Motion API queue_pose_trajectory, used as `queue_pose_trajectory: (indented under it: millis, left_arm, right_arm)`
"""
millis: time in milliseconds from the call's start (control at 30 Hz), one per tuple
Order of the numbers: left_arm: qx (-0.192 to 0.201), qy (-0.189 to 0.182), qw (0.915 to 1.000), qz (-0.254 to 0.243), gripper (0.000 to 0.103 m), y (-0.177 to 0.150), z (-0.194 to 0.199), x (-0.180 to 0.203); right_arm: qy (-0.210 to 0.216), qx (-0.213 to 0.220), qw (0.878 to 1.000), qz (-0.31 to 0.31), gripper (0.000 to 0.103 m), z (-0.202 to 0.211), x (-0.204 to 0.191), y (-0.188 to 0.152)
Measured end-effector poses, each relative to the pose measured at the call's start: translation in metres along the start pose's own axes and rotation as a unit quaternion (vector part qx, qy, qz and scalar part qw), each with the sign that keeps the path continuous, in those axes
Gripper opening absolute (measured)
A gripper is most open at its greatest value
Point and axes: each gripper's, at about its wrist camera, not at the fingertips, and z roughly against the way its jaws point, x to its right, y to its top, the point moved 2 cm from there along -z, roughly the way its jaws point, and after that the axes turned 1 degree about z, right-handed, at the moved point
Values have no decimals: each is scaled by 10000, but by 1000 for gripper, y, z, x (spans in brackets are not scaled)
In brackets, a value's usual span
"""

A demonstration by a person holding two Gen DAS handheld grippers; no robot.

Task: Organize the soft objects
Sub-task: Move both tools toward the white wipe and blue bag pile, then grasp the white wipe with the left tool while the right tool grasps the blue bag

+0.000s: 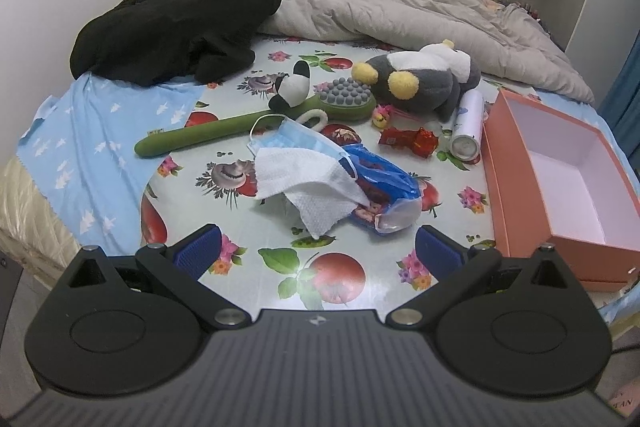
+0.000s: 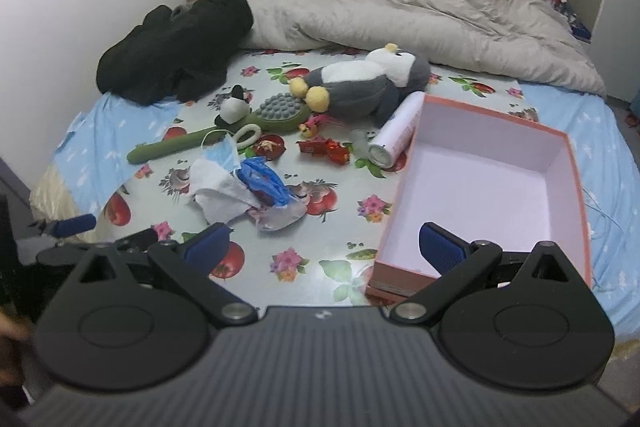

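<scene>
A grey and white penguin plush [image 1: 424,75] [image 2: 360,83] lies at the far side of the fruit-print mat. A small black and white plush [image 1: 292,87] [image 2: 234,105] sits on a green massage brush [image 1: 256,123] [image 2: 224,135]. A blue face mask [image 1: 296,139] [image 2: 224,151] and a white tissue [image 1: 308,183] [image 2: 220,191] lie on a blue plastic bag [image 1: 380,175] [image 2: 264,183]. An open pink box [image 1: 560,187] [image 2: 492,195] stands at the right. My left gripper [image 1: 318,251] is open and empty, just short of the tissue. My right gripper [image 2: 324,247] is open and empty, its right finger over the box's near corner.
A white spray can [image 1: 468,123] [image 2: 396,131] and red wrappers [image 1: 412,141] [image 2: 324,149] lie beside the box. Black clothing [image 1: 180,23] [image 2: 176,47] is piled at the back left, a grey duvet [image 1: 400,3] [image 2: 420,15] behind. The bed edge drops off at the left.
</scene>
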Motion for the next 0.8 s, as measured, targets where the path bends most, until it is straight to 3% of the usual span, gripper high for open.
queue_pose_trajectory:
  millis: [367,800]
  left_arm:
    - [-30,-63,9999,84,103,1,-7,-6]
    - [-117,-46,9998,150,103,-5,-19,-12]
  right_arm:
    - [223,-261,9994,-70,103,-39,-15,-27]
    - [440,-215,9986,-193,103,-68,-16,-43]
